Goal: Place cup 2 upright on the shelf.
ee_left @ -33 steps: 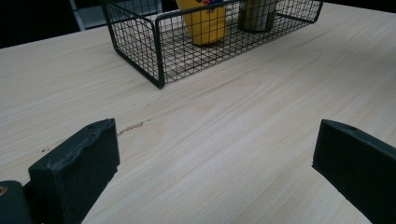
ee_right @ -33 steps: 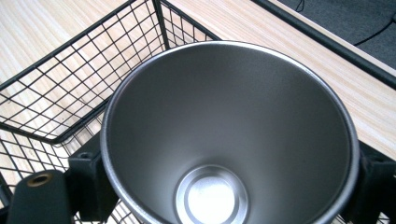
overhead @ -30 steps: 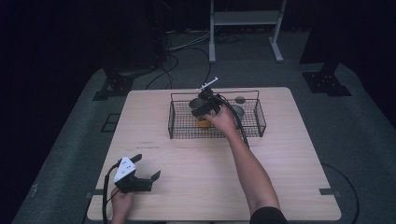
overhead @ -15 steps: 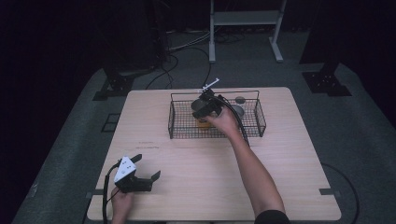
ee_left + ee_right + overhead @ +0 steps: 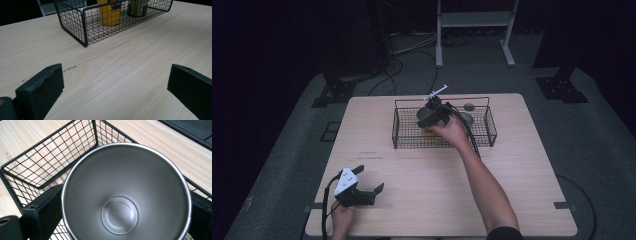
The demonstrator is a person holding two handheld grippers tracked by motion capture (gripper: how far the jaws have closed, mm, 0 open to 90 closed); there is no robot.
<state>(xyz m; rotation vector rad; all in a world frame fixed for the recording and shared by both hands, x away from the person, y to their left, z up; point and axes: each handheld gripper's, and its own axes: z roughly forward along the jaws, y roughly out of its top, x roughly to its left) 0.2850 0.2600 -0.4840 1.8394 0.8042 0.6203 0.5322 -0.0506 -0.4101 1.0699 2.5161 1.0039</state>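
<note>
Steel cup, plain and unlined, sits between the two black jaws of the right gripper, which press its sides from left and right; it hangs over the wire basket, mouth facing the camera. From the high view, that right gripper is above the basket at the far middle of the wooden table, with an orange-yellow cup directly beneath it and another grey cup just beside. Risk, in my judgement: smooth tapered metal may slip from the clamp, or the cup may strike the basket rim or knock over the yellow one if lowered off line. From the left gripper view, the left gripper rests low over bare table with its jaws wide apart, holding nothing, well apart from the basket. The yellow cup carries a small blue and red label, too blurred to read. No other writing is legible.
</note>
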